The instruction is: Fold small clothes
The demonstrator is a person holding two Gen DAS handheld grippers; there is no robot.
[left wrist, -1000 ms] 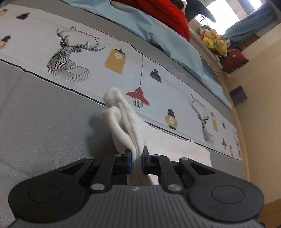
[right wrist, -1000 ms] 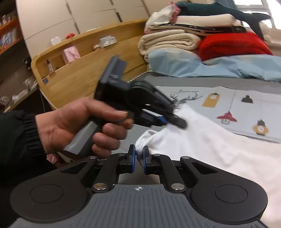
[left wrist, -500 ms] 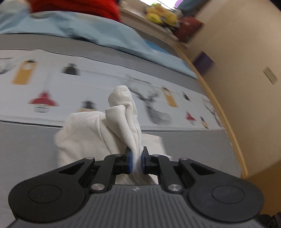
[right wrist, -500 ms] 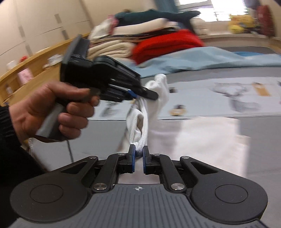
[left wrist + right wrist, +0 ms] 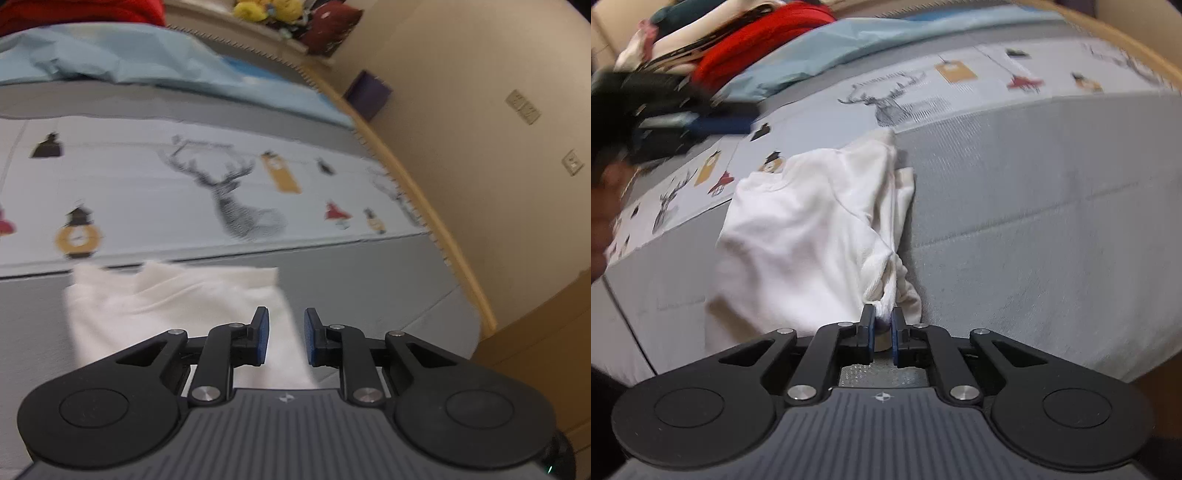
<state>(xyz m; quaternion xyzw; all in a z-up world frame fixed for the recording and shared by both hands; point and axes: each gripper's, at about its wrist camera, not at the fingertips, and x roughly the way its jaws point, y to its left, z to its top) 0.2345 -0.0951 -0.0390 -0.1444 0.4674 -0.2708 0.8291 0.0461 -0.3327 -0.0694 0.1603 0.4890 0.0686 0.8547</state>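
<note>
White cotton fills the middle of both views: the garment (image 5: 812, 229) lies crumpled on the grey bed (image 5: 1034, 229), its long axis running from the bottom centre of the right wrist frame up toward the printed sheet (image 5: 960, 74) at upper centre. The right gripper (image 5: 882, 325) is clenched on a bunched corner of the cloth at the near end, so the rest of the garment stretches directly ahead of it and slightly to the left. In the left wrist view the left gripper (image 5: 284, 338) stands released, its blue pads (image 5: 261, 341) apart with nothing between them; the garment (image 5: 177, 306) lies flat just ahead and below, spreading to the lower left of the frame, its far edge near the border of the sheet (image 5: 184, 184). From the right wrist view the left gripper (image 5: 676, 122) appears only as a dark blur at the upper left, well apart from the cloth, so the right one is the nearer. My judgement is that the next move depends on the left gripper coming back down to a free edge at the far end, opposite the held corner. No brand or legible writing shows; small script above the deer print is too blurred to read, and the gripper bodies carry only a small emblem.
</note>
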